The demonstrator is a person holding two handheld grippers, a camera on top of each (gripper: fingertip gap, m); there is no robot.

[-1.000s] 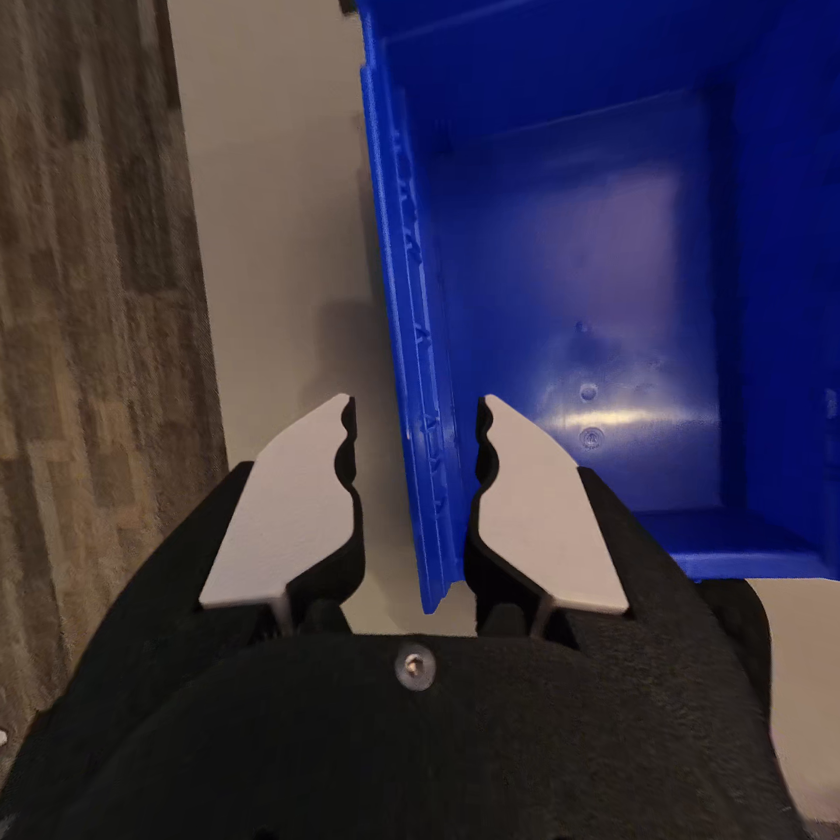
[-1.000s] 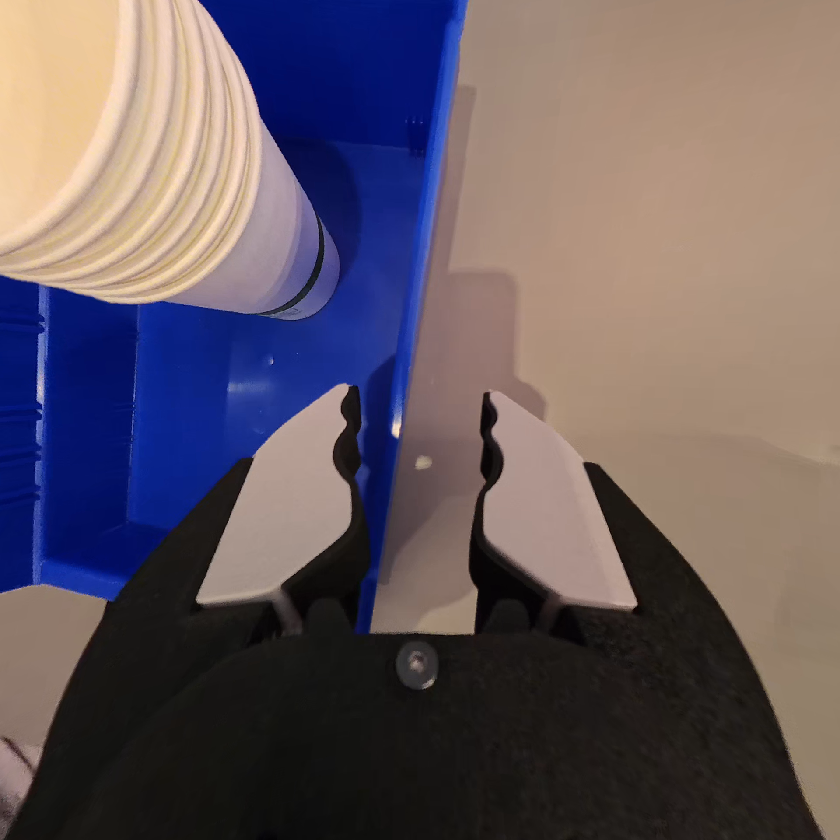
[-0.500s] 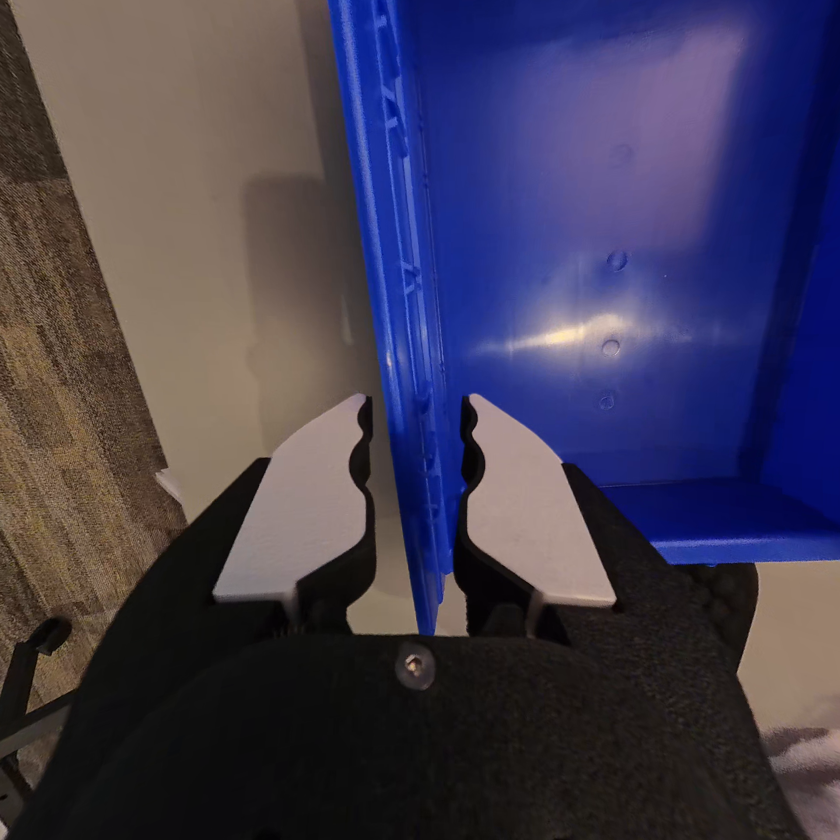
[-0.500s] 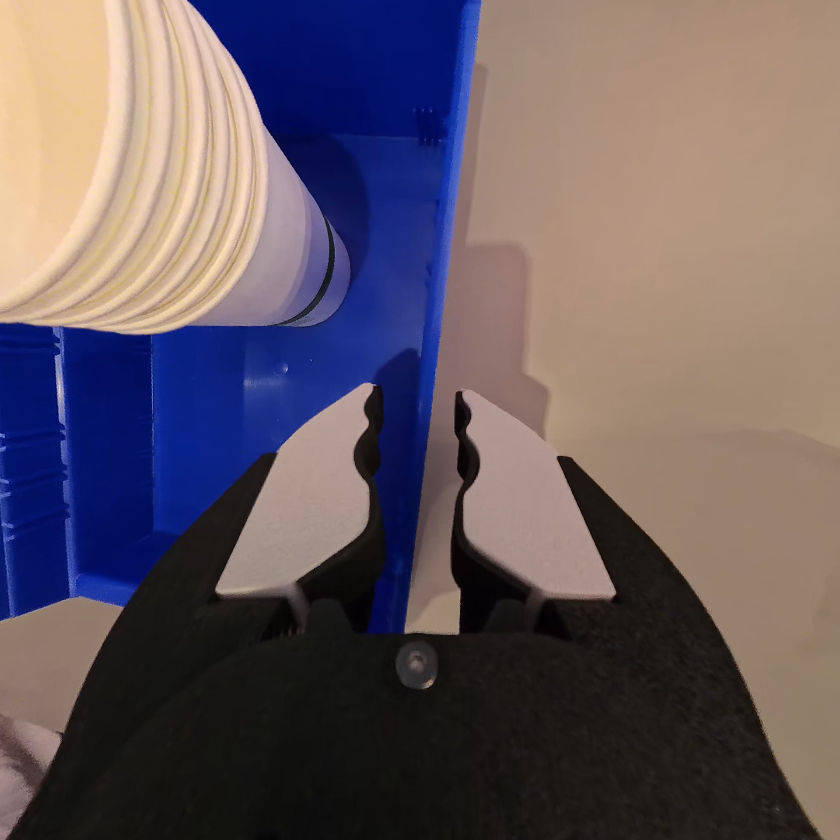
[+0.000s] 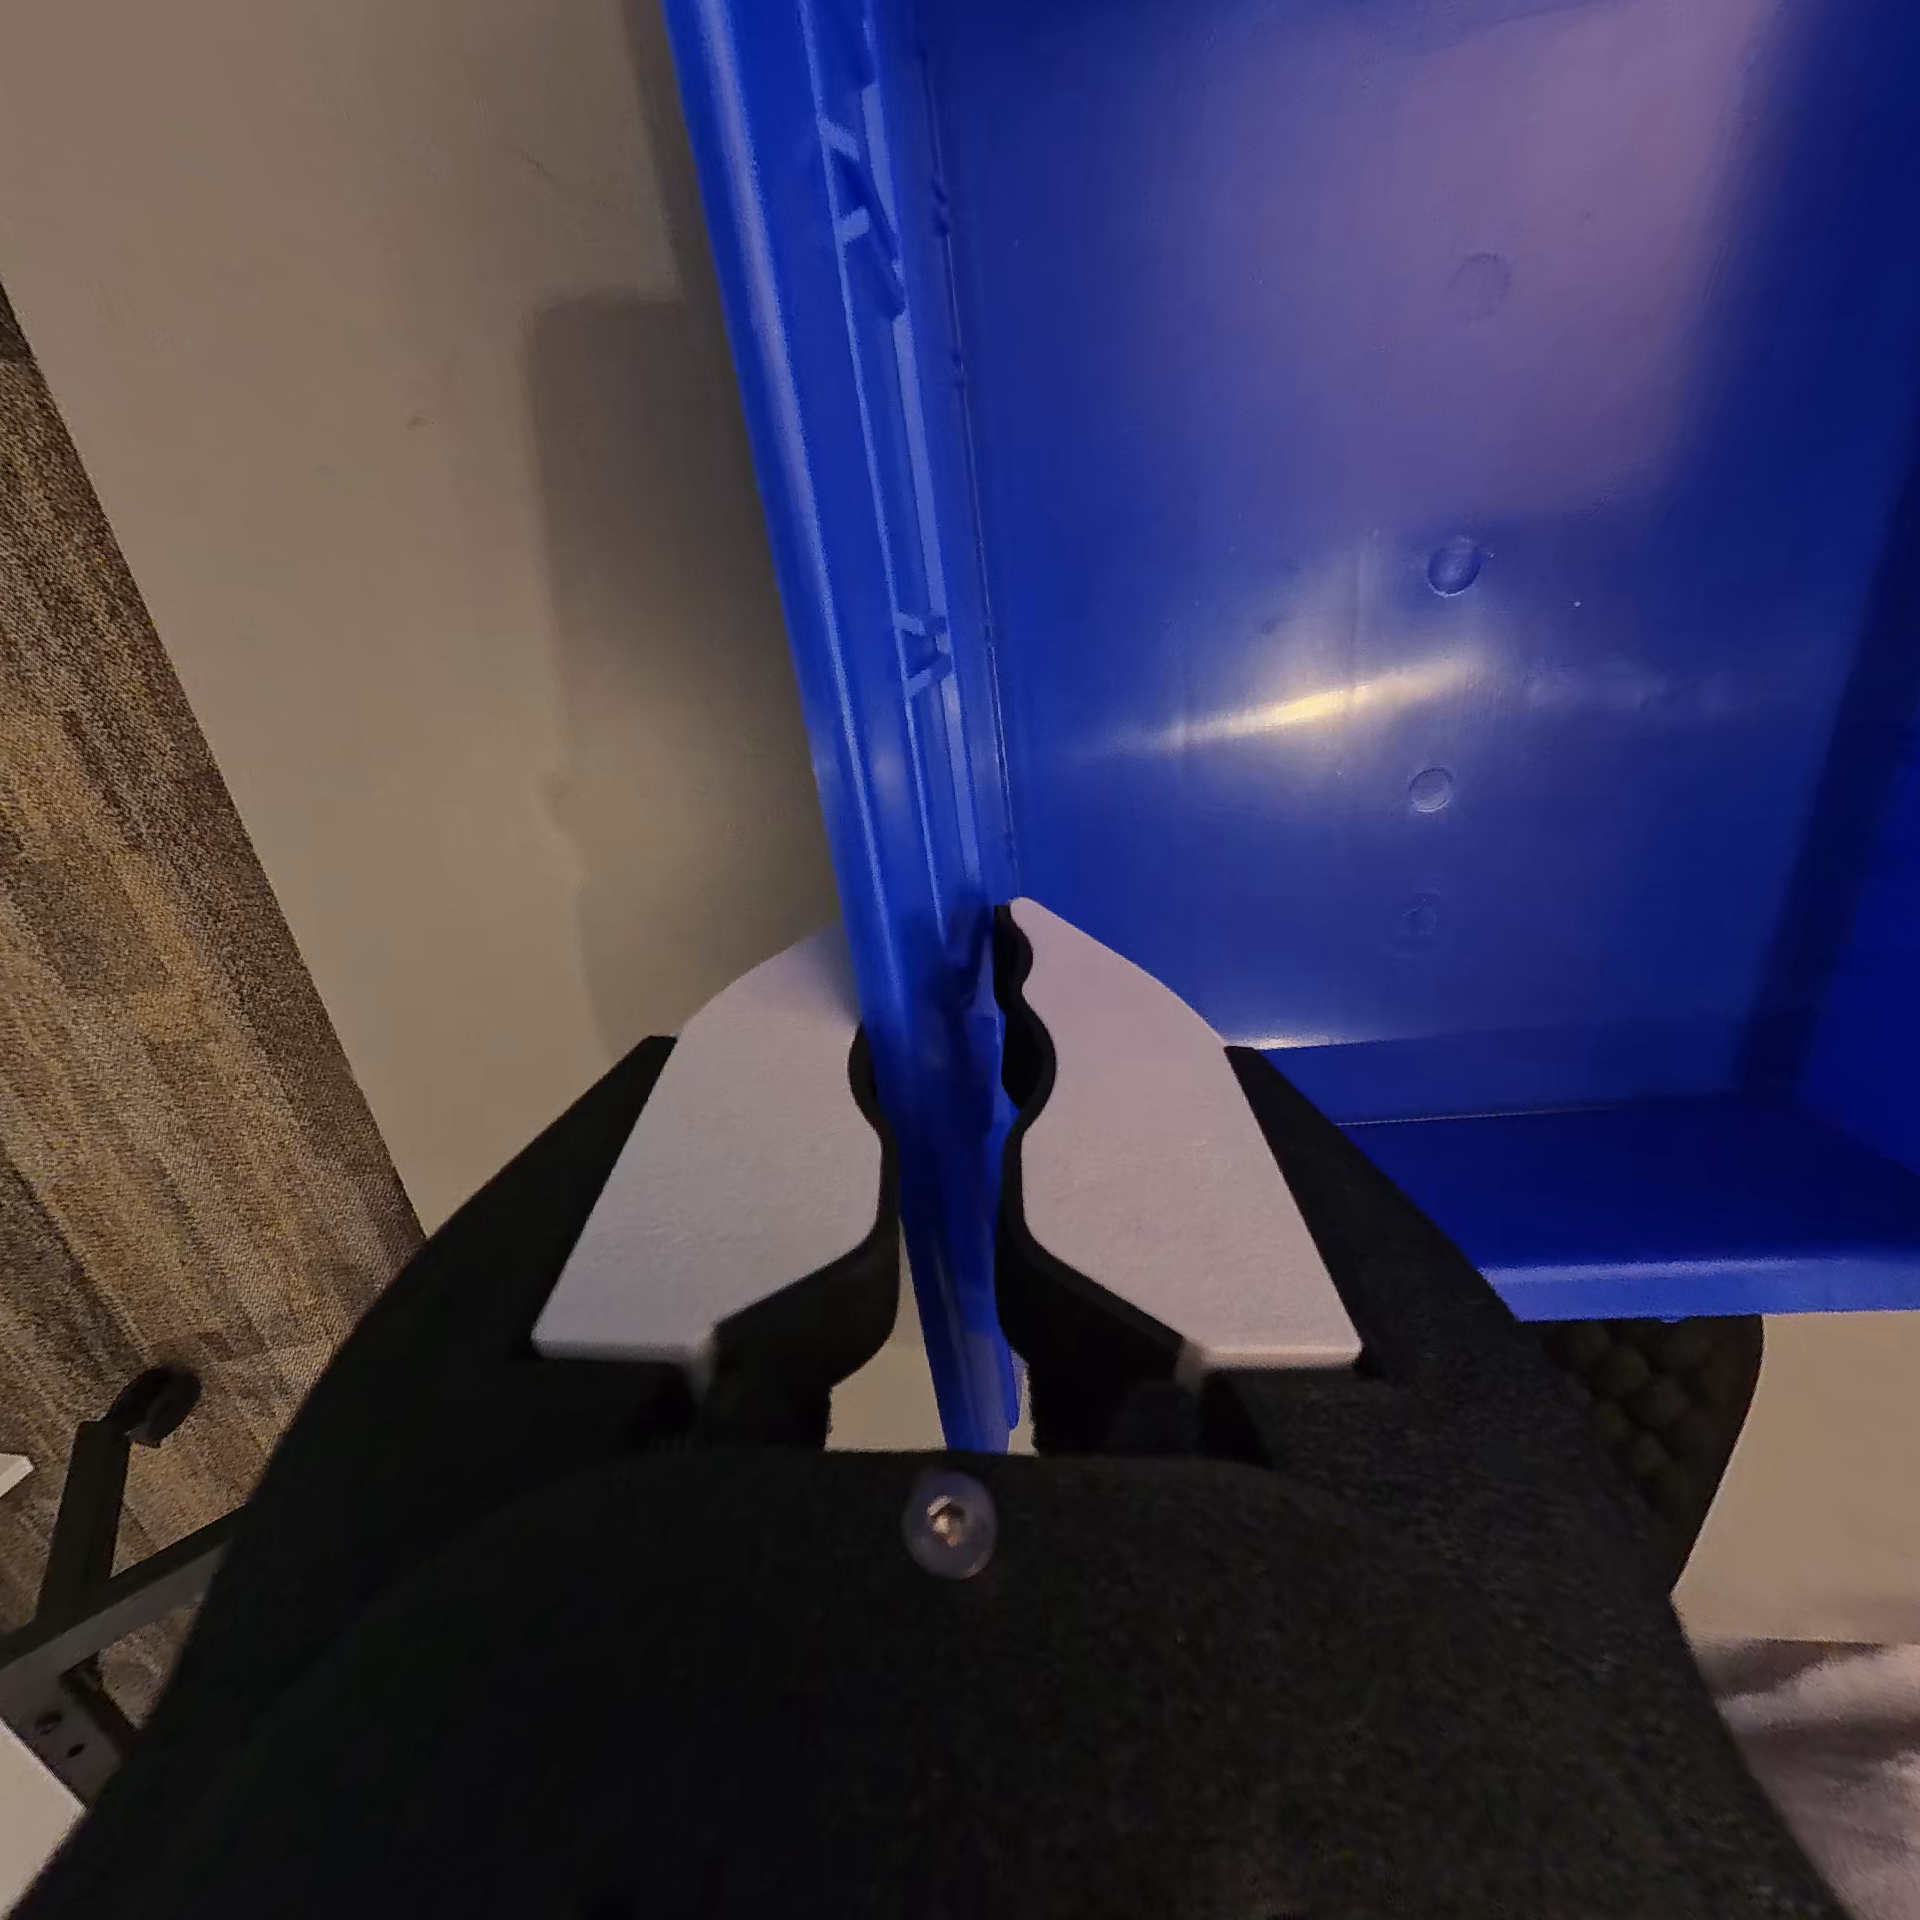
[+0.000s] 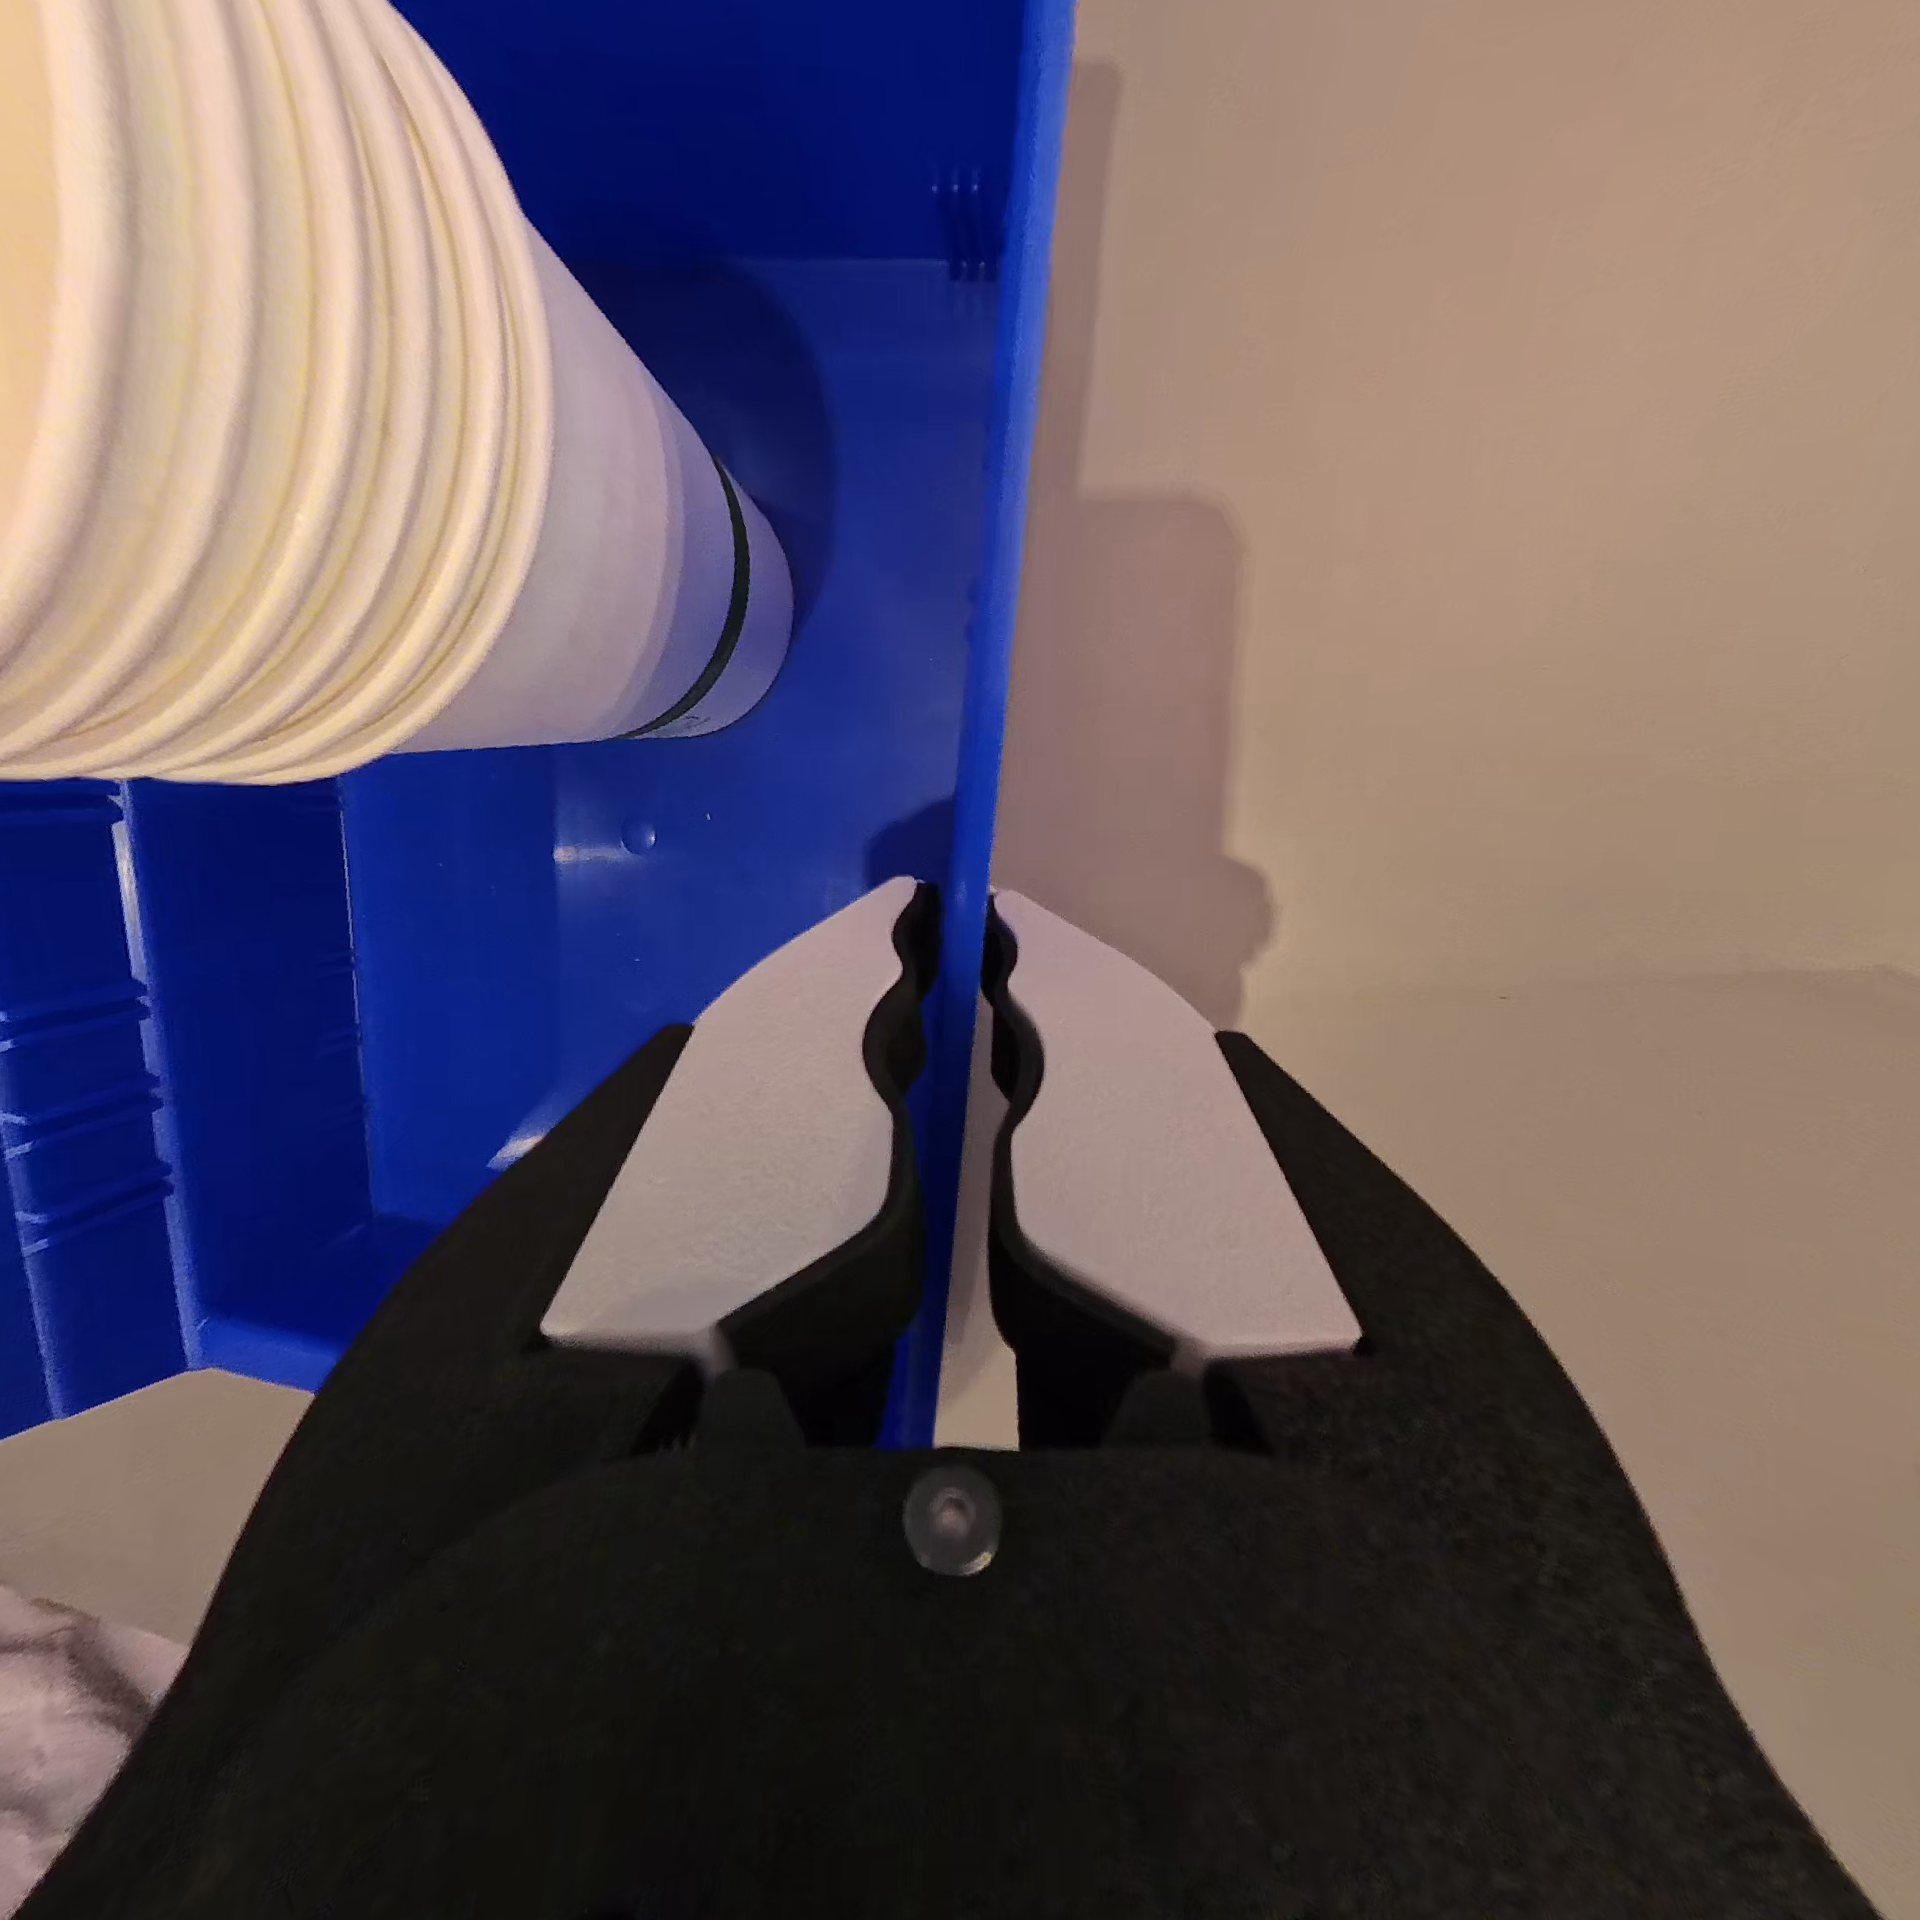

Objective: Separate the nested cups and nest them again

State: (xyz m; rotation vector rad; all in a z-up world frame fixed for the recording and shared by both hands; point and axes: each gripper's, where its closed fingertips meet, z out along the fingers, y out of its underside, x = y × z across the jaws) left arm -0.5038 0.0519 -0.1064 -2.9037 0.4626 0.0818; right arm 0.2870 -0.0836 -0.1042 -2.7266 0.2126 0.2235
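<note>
A stack of several nested white paper cups (image 6: 312,436) stands inside a blue plastic bin (image 6: 665,935), seen from above in the right wrist view. My right gripper (image 6: 956,894) is shut on the bin's right wall (image 6: 1023,520), one finger inside and one outside. In the left wrist view my left gripper (image 5: 935,925) is shut on the bin's left wall (image 5: 831,416), its left fingertip partly hidden behind the wall. The bin's floor (image 5: 1403,520) on that side is bare. The cups do not show in the left wrist view.
The bin sits on a beige table top (image 6: 1507,520) (image 5: 364,364). The table's left edge runs beside grey-brown carpet (image 5: 125,831). A black frame part (image 5: 104,1507) shows at the lower left. Pale cloth shows at the near edge (image 6: 62,1704) (image 5: 1818,1766).
Both grippers have closed from open onto the bin's side walls. Both views have drawn closer to the bin.
</note>
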